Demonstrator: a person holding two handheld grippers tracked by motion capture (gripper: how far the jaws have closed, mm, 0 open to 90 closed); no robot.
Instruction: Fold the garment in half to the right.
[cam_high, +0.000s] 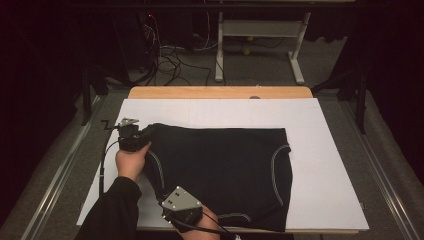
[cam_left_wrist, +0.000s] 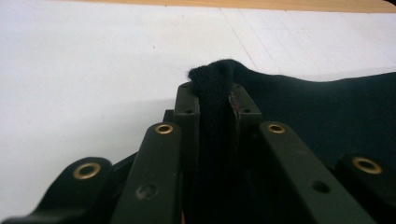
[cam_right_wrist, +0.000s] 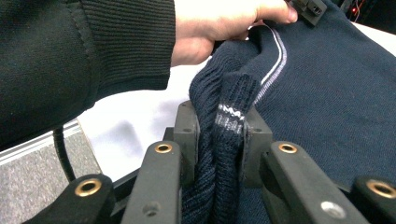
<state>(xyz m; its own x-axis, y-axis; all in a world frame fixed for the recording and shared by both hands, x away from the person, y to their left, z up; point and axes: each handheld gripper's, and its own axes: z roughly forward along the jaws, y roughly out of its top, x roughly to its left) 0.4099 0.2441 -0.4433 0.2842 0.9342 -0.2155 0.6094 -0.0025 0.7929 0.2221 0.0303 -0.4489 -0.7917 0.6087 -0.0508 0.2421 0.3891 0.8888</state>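
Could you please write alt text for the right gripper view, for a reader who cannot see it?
The right gripper pinches a bunched fold of a dark blue knit garment between its two black jaws. Beyond it, a hand in a dark ribbed sleeve rests at the garment's pale-striped edge, above a white table surface.

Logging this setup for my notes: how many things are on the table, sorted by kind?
Dark knit garment: 1
White sheet under it: 1
Hand-held grippers, left hand-held gripper and right hand-held gripper, each clamped on the garment: 2
Total: 4
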